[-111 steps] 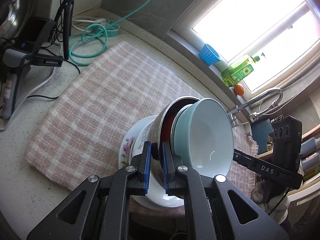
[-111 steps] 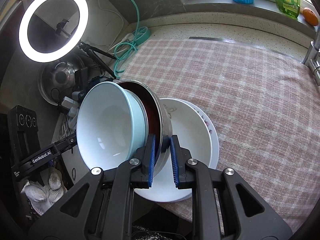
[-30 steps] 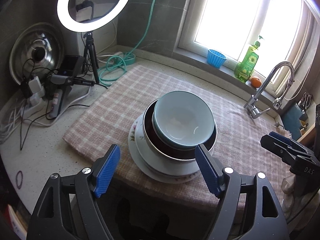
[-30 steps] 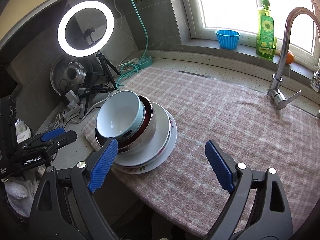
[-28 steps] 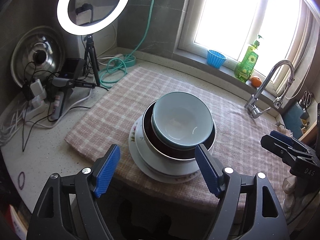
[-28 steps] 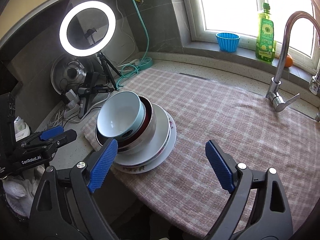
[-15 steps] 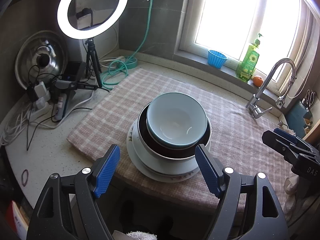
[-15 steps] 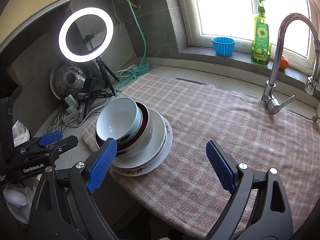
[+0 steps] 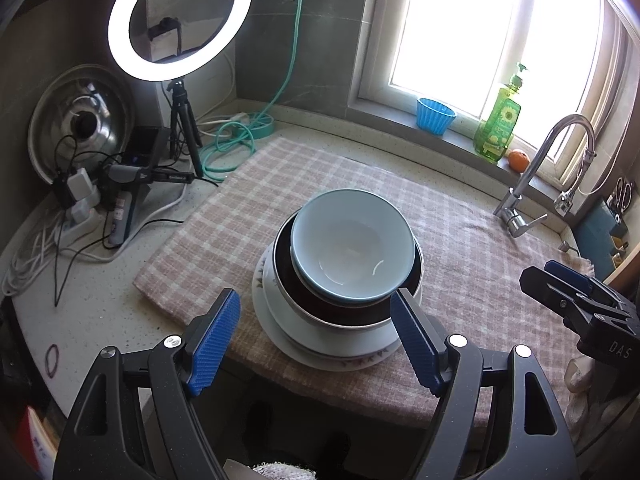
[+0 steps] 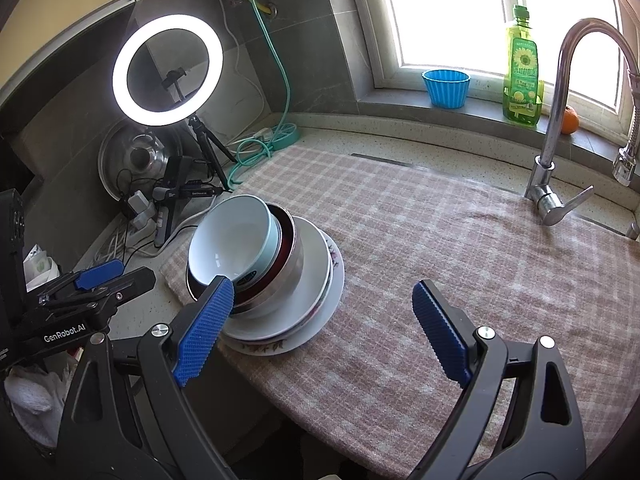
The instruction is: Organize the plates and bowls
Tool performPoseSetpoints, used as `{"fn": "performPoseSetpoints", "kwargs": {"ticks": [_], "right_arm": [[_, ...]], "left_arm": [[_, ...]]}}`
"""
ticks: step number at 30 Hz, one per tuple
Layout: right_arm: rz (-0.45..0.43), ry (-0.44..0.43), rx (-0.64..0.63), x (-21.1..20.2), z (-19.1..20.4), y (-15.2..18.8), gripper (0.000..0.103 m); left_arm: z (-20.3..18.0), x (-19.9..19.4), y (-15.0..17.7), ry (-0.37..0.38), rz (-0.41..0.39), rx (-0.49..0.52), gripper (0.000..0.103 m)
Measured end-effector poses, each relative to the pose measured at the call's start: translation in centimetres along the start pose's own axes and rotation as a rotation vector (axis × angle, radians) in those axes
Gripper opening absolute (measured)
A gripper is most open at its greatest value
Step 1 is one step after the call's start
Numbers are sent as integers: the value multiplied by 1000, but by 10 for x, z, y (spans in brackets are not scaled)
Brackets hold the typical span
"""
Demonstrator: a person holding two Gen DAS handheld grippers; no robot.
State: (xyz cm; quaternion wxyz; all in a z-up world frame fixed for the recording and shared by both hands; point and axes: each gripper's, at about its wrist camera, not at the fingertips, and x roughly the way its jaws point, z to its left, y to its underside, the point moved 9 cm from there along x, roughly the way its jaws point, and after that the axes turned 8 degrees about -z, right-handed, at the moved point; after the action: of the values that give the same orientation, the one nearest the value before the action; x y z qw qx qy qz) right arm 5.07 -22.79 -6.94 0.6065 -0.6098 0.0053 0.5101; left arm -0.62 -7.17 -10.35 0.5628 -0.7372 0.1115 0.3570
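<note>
It's a sunlit kitchen corner: a pink checked cloth (image 9: pixel 304 184) covers the counter under the window, with a ring light (image 9: pixel 180 16) on its tripod at the back, a tap (image 10: pixel 560 128) and a green soap bottle (image 10: pixel 522 68) off to the side.

A few seconds ago both tools were pinched on the rims of the two bowls, holding them tipped up over the dishes. Now that's over. The pale blue bowl (image 9: pixel 352 246) sits nested in the dark steel bowl (image 9: pixel 348 314), which rests in the white dish (image 10: pixel 310 276) on top of the flowered plate (image 10: pixel 280 346), all in one stack near the front edge of the cloth. The blue bowl looks a little off-centre, leaning toward the left side of the steel one.

The left gripper (image 9: pixel 316 338) has its jaws spread wide and holds nothing; over the last second it has drawn back from the stack. The right gripper (image 10: pixel 320 328) is likewise wide open and empty, pulled back beside the stack, one blue pad crossing in front of the bowl rims in its view, though whether it touches them I can't tell.

To my eye the stacking is done, biggest at the bottom, smallest on top. All that's left, if anything, is nudging the blue bowl straight.
</note>
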Motion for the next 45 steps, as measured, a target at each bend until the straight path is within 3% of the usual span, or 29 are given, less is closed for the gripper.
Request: {"fn": "performPoseSetpoints", "kwargs": {"ticks": [45], "right_arm": [[37,22,49,23,-14,13,93]], "left_arm": [[-6,20,-5,11,11,5,78]]}}
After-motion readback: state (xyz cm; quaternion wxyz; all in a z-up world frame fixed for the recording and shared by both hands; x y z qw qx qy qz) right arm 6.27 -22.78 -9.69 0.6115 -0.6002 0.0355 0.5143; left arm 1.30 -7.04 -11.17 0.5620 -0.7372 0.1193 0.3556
